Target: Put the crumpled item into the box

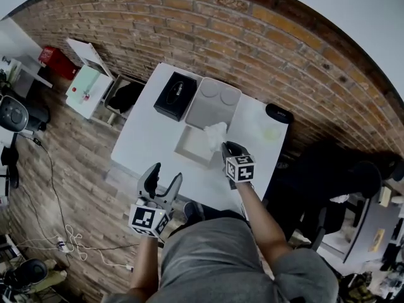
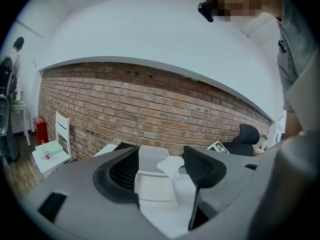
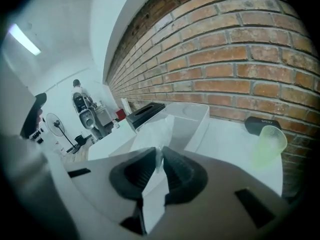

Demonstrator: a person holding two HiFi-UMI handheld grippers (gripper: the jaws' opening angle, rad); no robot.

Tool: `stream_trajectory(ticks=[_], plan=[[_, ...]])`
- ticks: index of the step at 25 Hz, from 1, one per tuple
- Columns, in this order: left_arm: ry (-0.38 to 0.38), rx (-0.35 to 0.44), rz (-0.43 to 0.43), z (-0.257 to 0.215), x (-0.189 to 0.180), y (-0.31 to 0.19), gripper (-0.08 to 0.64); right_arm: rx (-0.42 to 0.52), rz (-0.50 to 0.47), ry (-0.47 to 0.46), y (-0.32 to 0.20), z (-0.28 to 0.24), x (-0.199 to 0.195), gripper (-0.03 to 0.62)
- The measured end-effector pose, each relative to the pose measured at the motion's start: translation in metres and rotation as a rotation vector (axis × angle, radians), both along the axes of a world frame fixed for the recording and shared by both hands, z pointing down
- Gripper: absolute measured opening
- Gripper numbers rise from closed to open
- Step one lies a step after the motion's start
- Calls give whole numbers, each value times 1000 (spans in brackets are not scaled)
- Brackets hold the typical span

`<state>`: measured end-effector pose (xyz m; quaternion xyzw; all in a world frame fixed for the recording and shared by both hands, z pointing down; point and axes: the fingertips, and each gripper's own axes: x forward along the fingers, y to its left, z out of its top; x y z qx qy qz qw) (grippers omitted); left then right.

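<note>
The crumpled item is a white tissue [image 1: 214,133], pinched in my right gripper [image 1: 225,147], which is shut on it. It hangs just above the right edge of the low open white box [image 1: 187,149] in the middle of the table. In the right gripper view the tissue [image 3: 152,139] rises from between the closed pads and a strip of it trails down behind them. My left gripper [image 1: 165,174] stands open and holds nothing, near the table's front edge, short of the box. Its own view shows the box [image 2: 150,186] and the tissue [image 2: 171,165] between its spread jaws.
A black tissue box [image 1: 175,95] and a grey tray [image 1: 214,103] lie at the back of the white table [image 1: 145,137]. A pale green cup [image 1: 271,130] and a black object [image 1: 278,113] sit at the right. A brick floor surrounds the table.
</note>
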<state>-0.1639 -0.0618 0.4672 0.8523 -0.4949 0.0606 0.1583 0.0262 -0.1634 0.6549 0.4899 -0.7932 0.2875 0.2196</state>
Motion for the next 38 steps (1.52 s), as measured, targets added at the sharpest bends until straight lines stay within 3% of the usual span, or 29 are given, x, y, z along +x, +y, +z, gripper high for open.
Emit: stream_trajectory(ticks=[10, 29, 31, 33, 38], plan=[[-4, -45, -61, 10, -17, 14, 270, -9, -131, -9, 11, 1, -51, 51], [-14, -64, -108, 12, -30, 21, 270, -72, -236, 20, 12, 32, -82, 54], [-16, -59, -109, 12, -31, 21, 270, -97, -267, 21, 14, 42, -86, 79], [-16, -57, -109, 12, -31, 21, 270, -107, -278, 40, 15, 50, -85, 154], [-13, -56, -109, 12, -32, 21, 270, -105, -255, 37, 16, 48, -77, 178]])
